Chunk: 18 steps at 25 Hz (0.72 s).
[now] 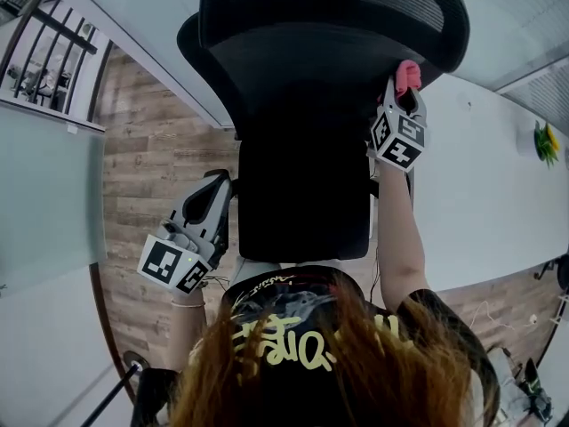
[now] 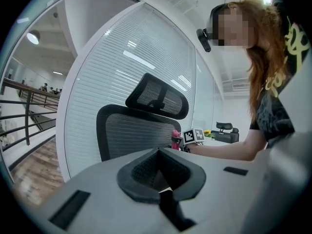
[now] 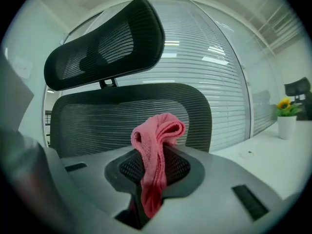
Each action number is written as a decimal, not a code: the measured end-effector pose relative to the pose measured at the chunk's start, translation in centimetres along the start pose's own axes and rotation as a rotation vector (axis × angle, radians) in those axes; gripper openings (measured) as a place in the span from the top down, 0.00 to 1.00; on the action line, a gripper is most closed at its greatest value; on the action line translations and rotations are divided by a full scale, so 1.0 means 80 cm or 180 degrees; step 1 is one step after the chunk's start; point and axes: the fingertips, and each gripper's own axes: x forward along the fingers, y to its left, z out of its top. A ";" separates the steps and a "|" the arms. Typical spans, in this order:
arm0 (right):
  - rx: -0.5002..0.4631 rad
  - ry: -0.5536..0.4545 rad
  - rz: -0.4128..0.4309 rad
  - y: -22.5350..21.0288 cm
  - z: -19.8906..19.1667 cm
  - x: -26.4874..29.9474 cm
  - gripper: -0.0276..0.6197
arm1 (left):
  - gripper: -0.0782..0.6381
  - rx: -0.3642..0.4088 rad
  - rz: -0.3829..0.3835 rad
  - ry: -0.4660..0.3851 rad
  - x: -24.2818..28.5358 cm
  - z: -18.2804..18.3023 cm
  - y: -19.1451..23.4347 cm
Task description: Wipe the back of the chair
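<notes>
Chair (image 1: pixel 302 105), wood floor (image 1: pixel 151 176), white table (image 1: pixel 480 203); right gripper (image 1: pixel 404 96) clamps cloth (image 3: pixel 156 140).

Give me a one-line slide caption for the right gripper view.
The right tongs pinch a pink cloth, facing the chair's black mesh backrest below its headrest.

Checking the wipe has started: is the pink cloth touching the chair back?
Cannot tell: in the right gripper view the pink cloth overlaps the chair back, hiding any gap.
</notes>
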 end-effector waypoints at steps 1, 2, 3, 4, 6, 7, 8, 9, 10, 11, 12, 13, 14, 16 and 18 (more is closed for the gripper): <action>0.0005 -0.0001 0.0005 0.006 -0.001 0.001 0.85 | 0.90 -0.0005 0.0000 0.0003 -0.001 0.000 0.005; 0.0012 -0.0001 0.0014 0.013 -0.001 0.001 0.85 | 0.90 -0.0011 0.0001 0.0005 -0.002 -0.001 0.009; 0.0017 -0.0002 0.0026 0.019 -0.001 0.002 0.85 | 0.90 -0.0017 0.0002 0.0008 -0.003 -0.001 0.014; 0.0017 -0.0003 0.0041 0.026 -0.002 0.003 0.85 | 0.90 -0.0022 0.0003 0.0011 -0.004 -0.001 0.019; 0.0011 -0.0007 0.0066 0.039 -0.002 0.005 0.85 | 0.90 -0.0027 0.0001 0.0016 -0.007 -0.001 0.027; 0.0011 -0.0008 0.0074 0.045 -0.001 0.006 0.85 | 0.90 -0.0030 0.0000 0.0017 -0.008 -0.001 0.031; 0.0014 -0.0008 0.0080 0.050 -0.001 0.006 0.85 | 0.90 -0.0033 -0.0003 0.0016 -0.009 -0.001 0.034; 0.0018 -0.0007 0.0086 0.055 -0.001 0.006 0.85 | 0.90 -0.0037 -0.0006 0.0015 -0.010 -0.001 0.037; 0.0019 -0.0005 0.0096 0.060 -0.002 0.006 0.85 | 0.90 -0.0039 -0.0009 0.0018 -0.011 -0.002 0.040; 0.0016 -0.0003 0.0107 0.065 -0.002 0.007 0.85 | 0.90 -0.0039 -0.0012 0.0021 -0.011 -0.002 0.042; 0.0011 -0.0002 0.0119 0.070 -0.003 0.007 0.85 | 0.90 -0.0038 -0.0015 0.0024 -0.011 -0.003 0.045; 0.0008 -0.0002 0.0132 0.075 -0.003 0.008 0.85 | 0.90 -0.0039 -0.0017 0.0025 -0.011 -0.003 0.047; 0.0007 -0.0004 0.0146 0.080 -0.003 0.009 0.85 | 0.90 -0.0041 -0.0017 0.0026 -0.012 -0.004 0.050; 0.0003 -0.0005 0.0171 0.091 -0.004 0.010 0.85 | 0.90 -0.0053 -0.0013 0.0028 -0.013 -0.004 0.056; -0.0008 -0.0009 0.0190 0.101 -0.004 0.011 0.85 | 0.90 -0.0069 -0.0013 0.0030 -0.015 -0.005 0.062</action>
